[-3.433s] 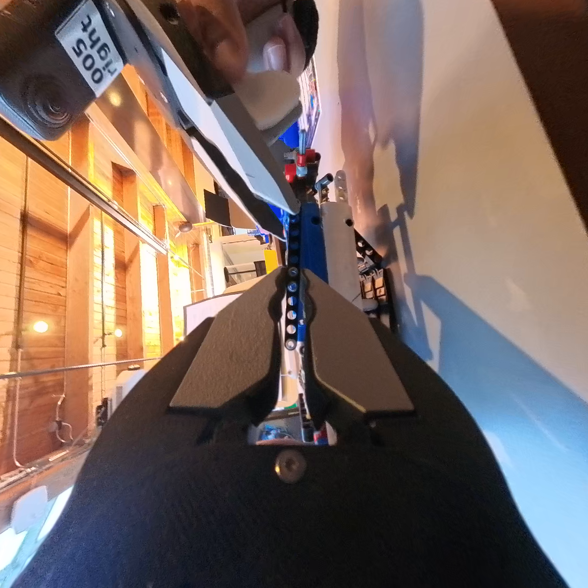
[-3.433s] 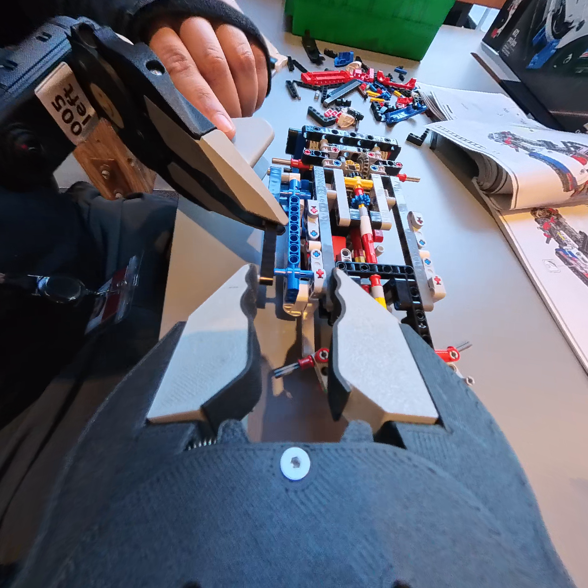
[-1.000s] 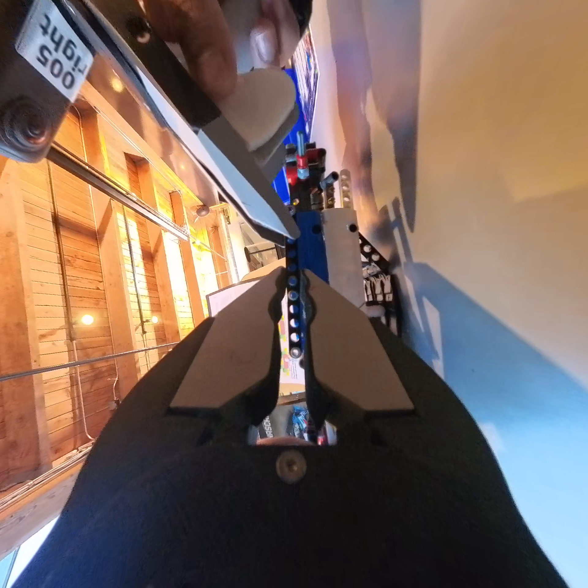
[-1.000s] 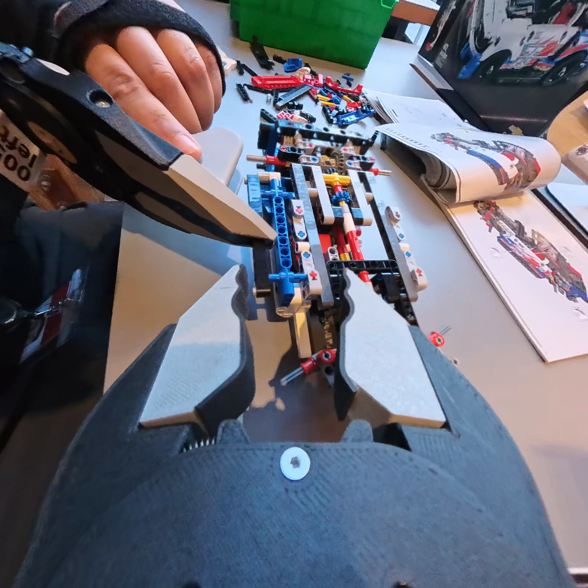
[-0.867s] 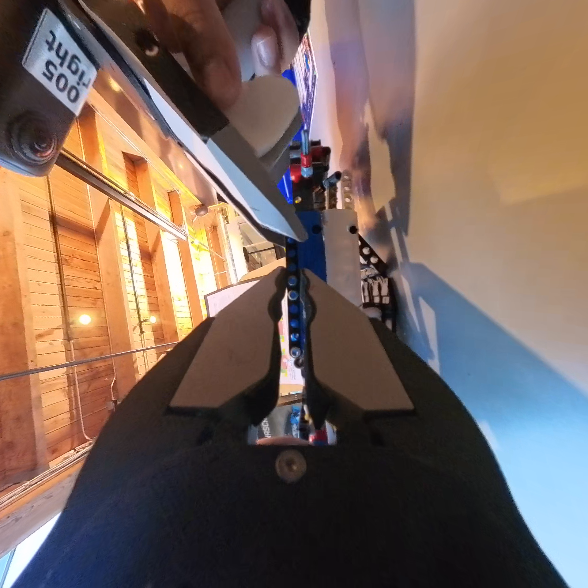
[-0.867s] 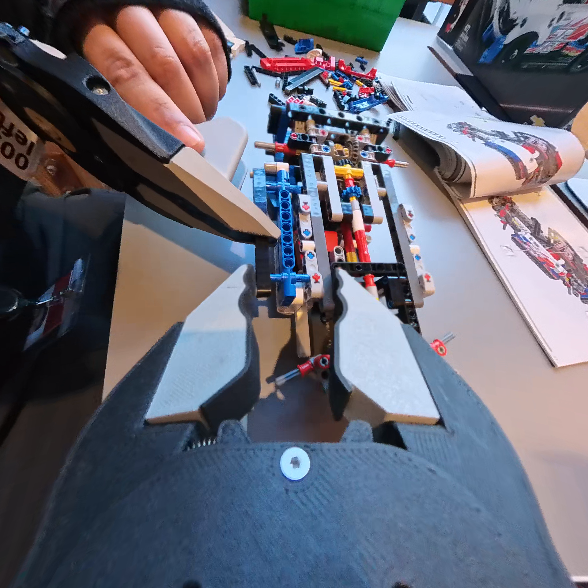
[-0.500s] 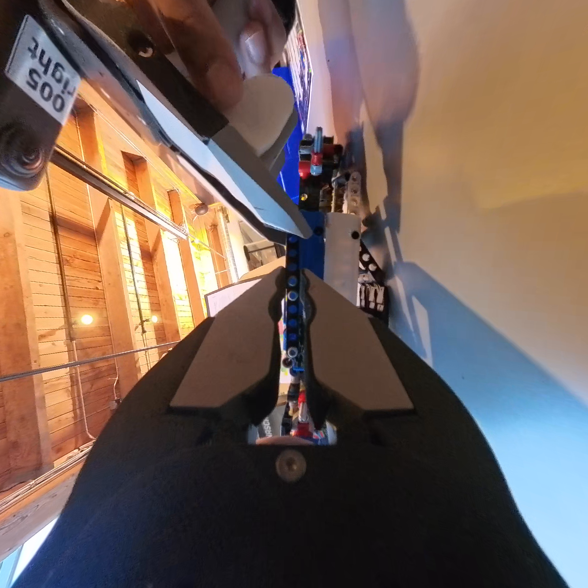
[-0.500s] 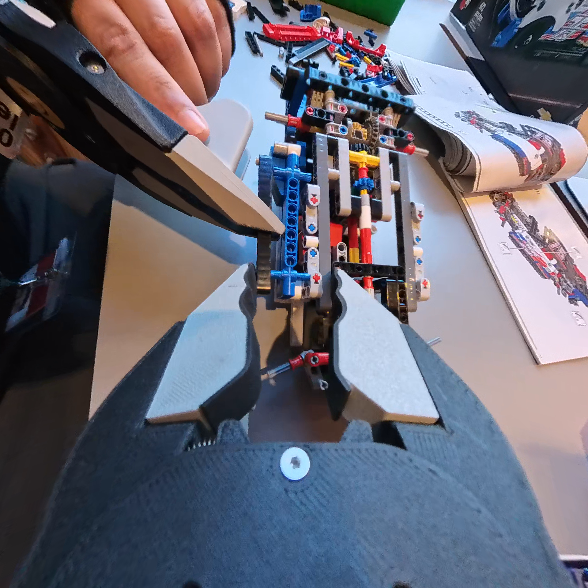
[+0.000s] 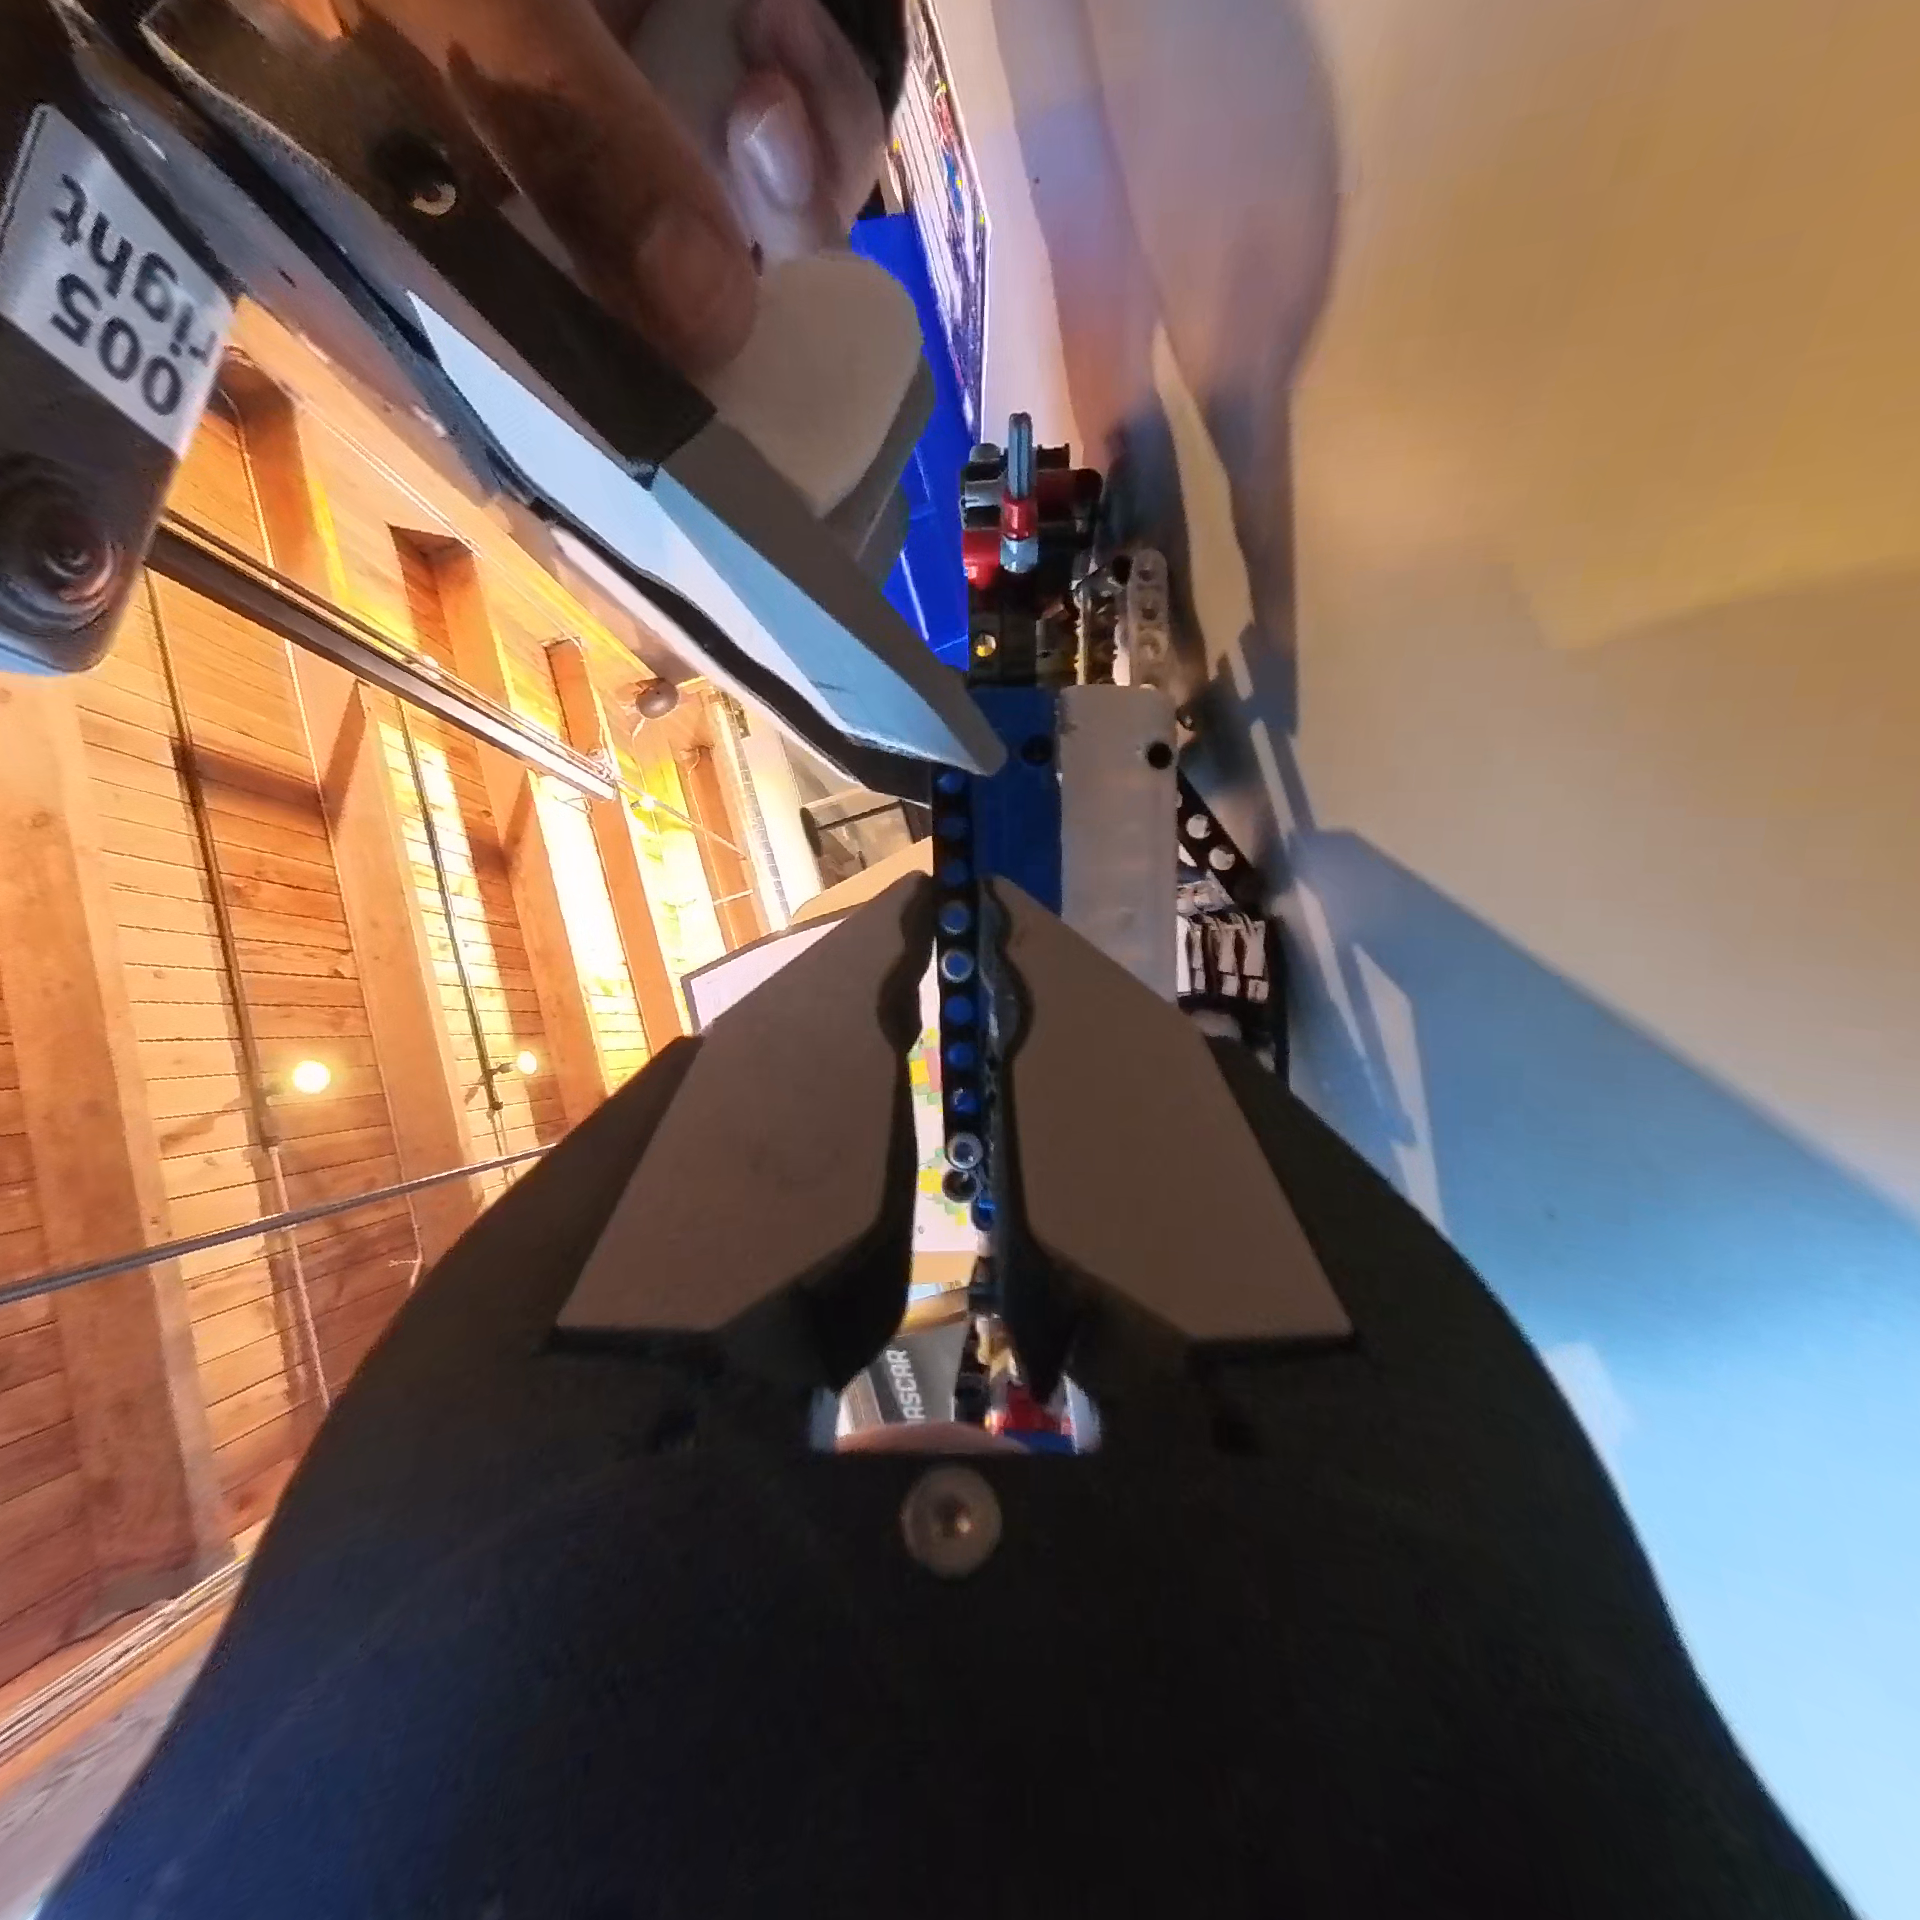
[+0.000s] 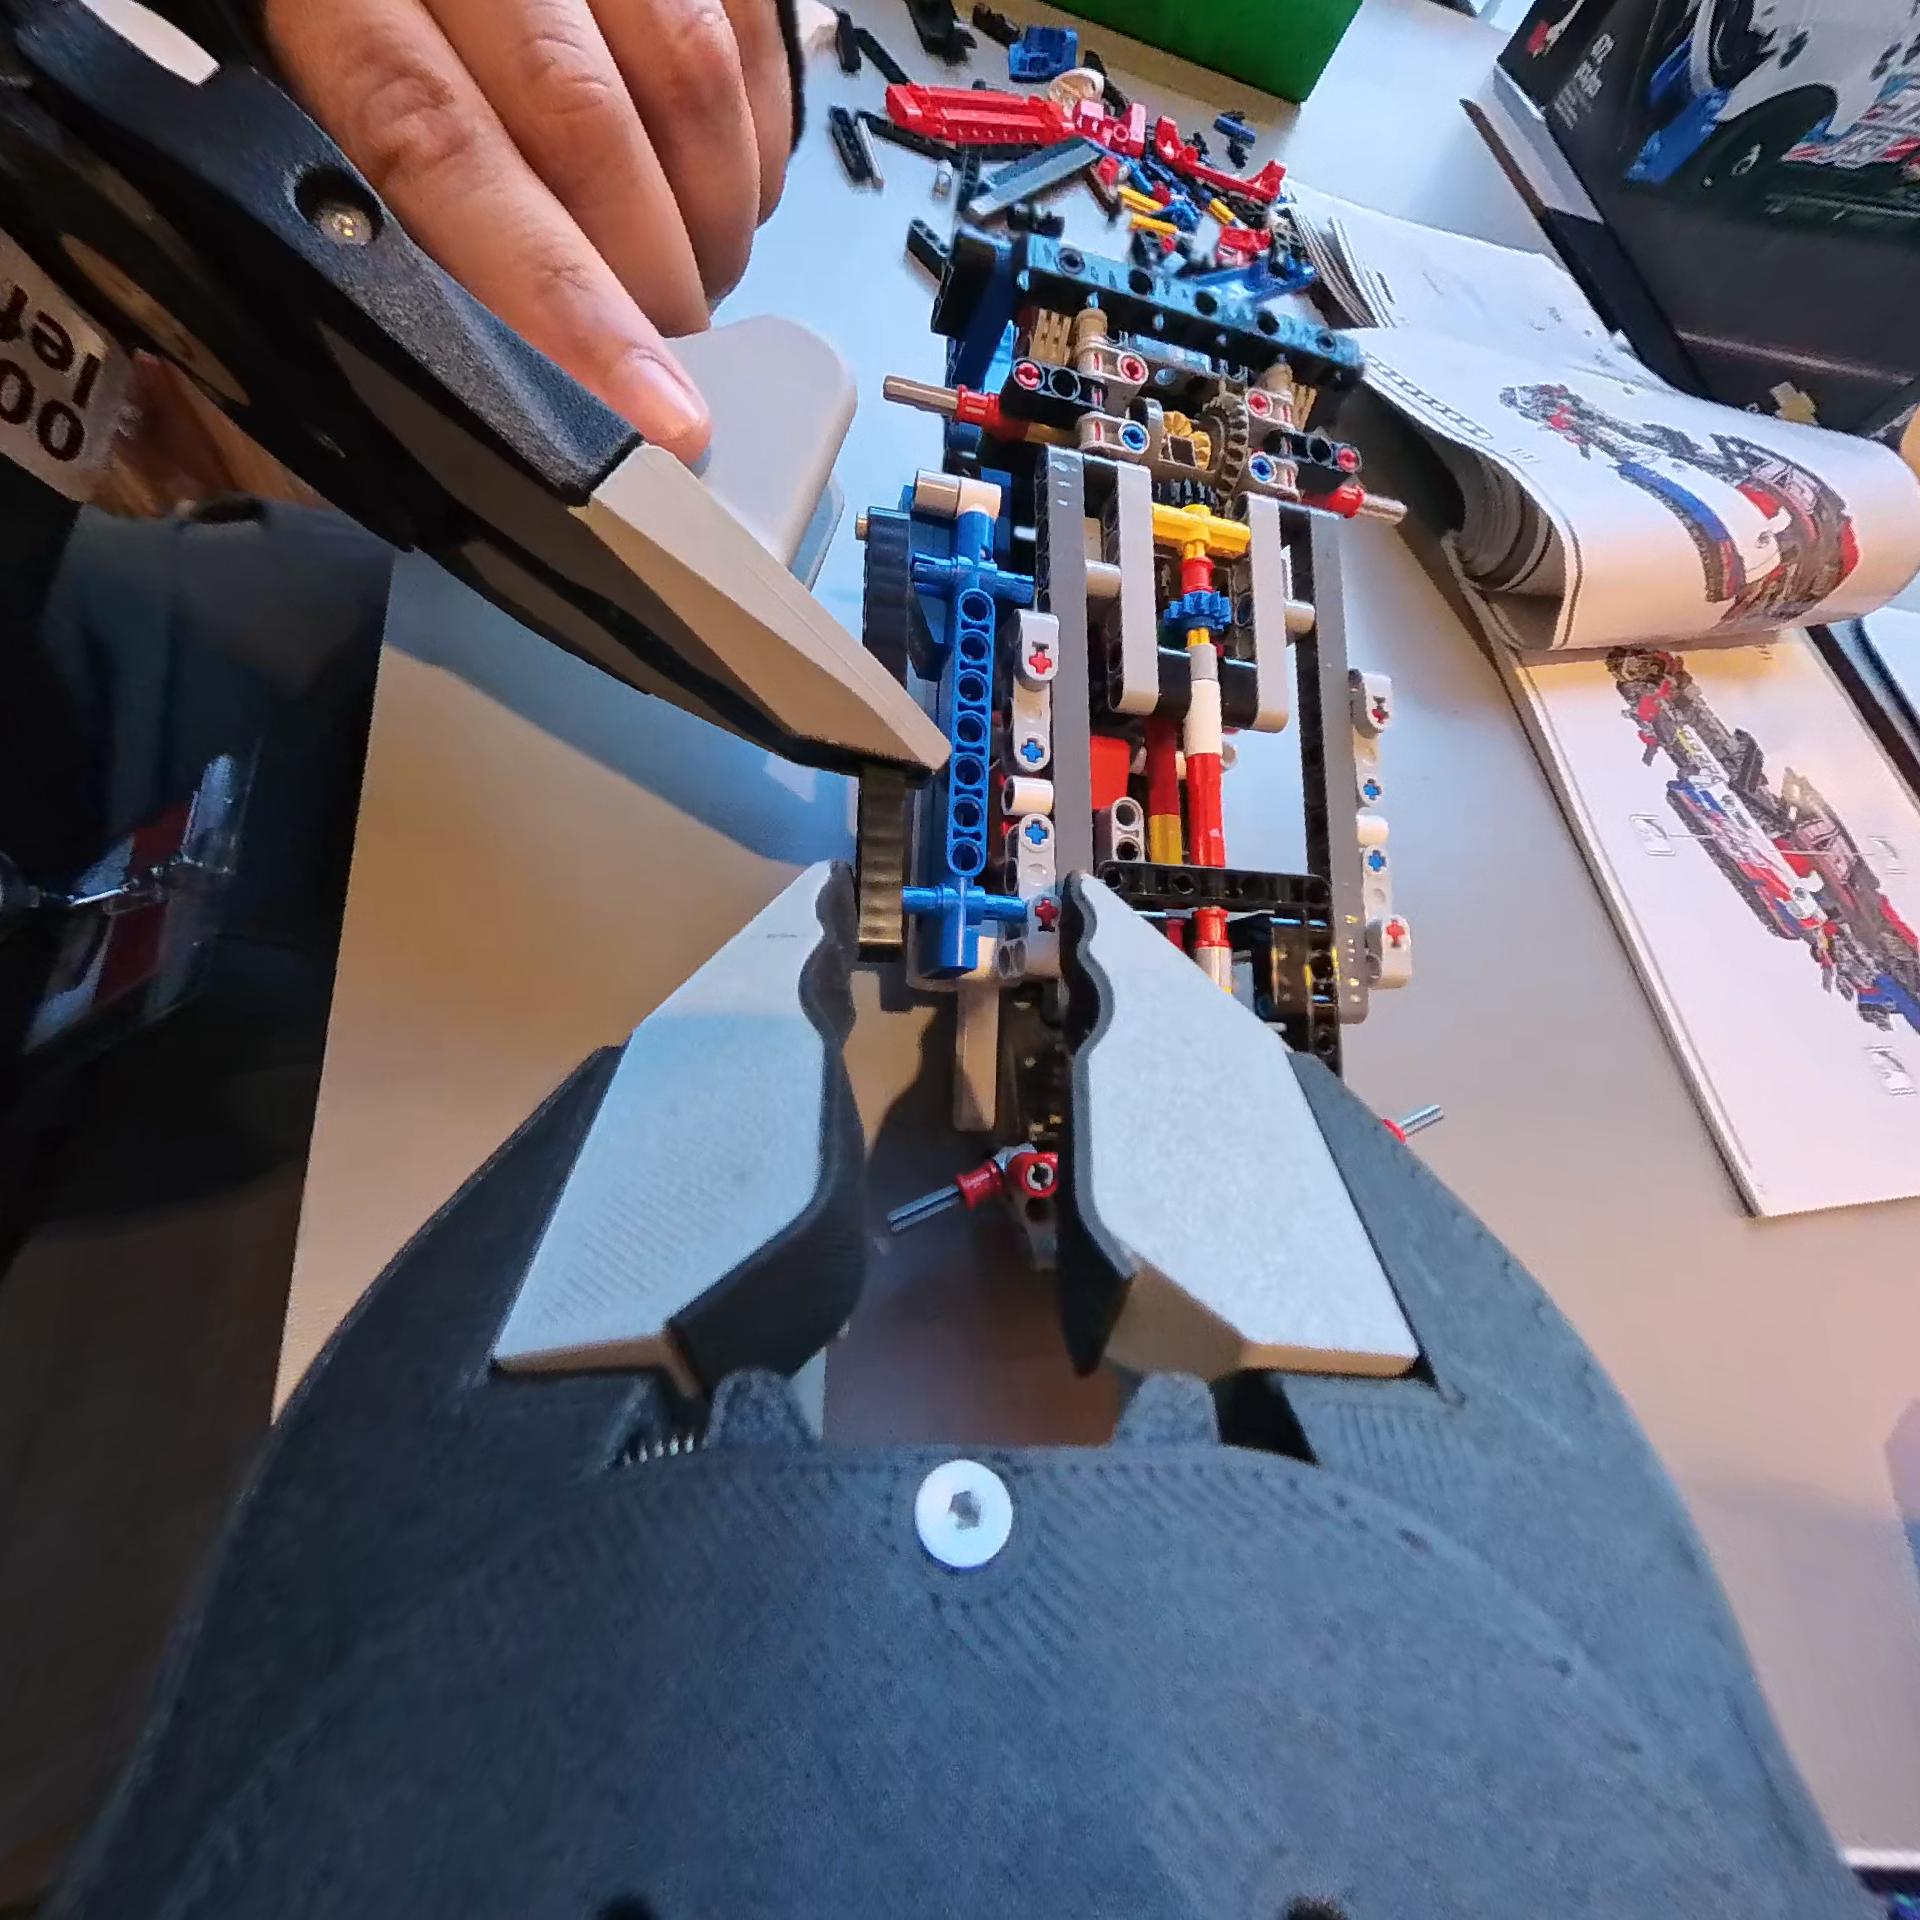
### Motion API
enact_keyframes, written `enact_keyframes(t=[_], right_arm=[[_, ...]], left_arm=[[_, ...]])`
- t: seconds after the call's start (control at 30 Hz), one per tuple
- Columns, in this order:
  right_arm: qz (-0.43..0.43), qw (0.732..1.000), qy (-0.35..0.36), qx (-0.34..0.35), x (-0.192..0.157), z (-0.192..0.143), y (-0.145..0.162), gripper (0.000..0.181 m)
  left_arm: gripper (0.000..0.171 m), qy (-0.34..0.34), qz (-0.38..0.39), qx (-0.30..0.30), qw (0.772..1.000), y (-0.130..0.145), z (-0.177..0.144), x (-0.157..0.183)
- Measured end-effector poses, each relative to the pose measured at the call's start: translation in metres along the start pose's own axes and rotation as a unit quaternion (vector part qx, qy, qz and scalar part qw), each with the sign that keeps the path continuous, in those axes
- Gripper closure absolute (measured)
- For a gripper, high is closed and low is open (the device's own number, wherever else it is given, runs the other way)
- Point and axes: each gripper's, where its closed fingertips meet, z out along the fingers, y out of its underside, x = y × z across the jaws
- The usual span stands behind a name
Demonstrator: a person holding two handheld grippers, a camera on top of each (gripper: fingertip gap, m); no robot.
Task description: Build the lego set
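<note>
The lego chassis (image 10: pixel 1195 623), a long frame of black, grey and blue beams with red and yellow axles, lies lengthwise ahead of my right gripper (image 10: pixel 956 909). The right gripper is shut on its near left corner. My left gripper (image 9: pixel 961 904) is shut on a black holed beam (image 9: pixel 956 997) and holds it flat against the chassis's blue side (image 9: pixel 1023 810). In the right wrist view the left gripper (image 10: pixel 904 753) comes in from the upper left, with the black beam (image 10: pixel 881 852) beside the blue beam. The right gripper's fingertip (image 9: pixel 914 717) touches the chassis in the left wrist view.
Loose lego parts (image 10: pixel 1091 135) lie beyond the chassis, before a green bin (image 10: pixel 1195 31). An open instruction booklet (image 10: pixel 1714 540) lies to the right, with the set's box (image 10: pixel 1766 104) behind it. A person's hand (image 10: pixel 540 156) holds the left gripper. The grey table (image 10: pixel 1558 1299) extends right. My two grippers' fingertips are within a few centimetres of each other.
The black beam, which stood a little off the blue side, now lies against it. The chassis has come closer and sits steeper in the right view. Both grips have held.
</note>
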Motion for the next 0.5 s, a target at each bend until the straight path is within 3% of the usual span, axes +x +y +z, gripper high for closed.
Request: enact_keyframes(t=[0.23, 0.5], right_arm=[[0.01, 0.999, -0.011, 0.034, 0.0001, -0.0007, -0.0003, 0.144], [0.023, 0.998, -0.029, 0.057, 0.0014, -0.0019, 0.0001, 0.143]], left_arm=[[0.167, 0.008, 0.018, -0.001, 1.0, -0.0031, -0.0012, -0.0034], [0.167, 0.017, -0.018, -0.022, 0.999, -0.0062, -0.0008, -0.0055]])
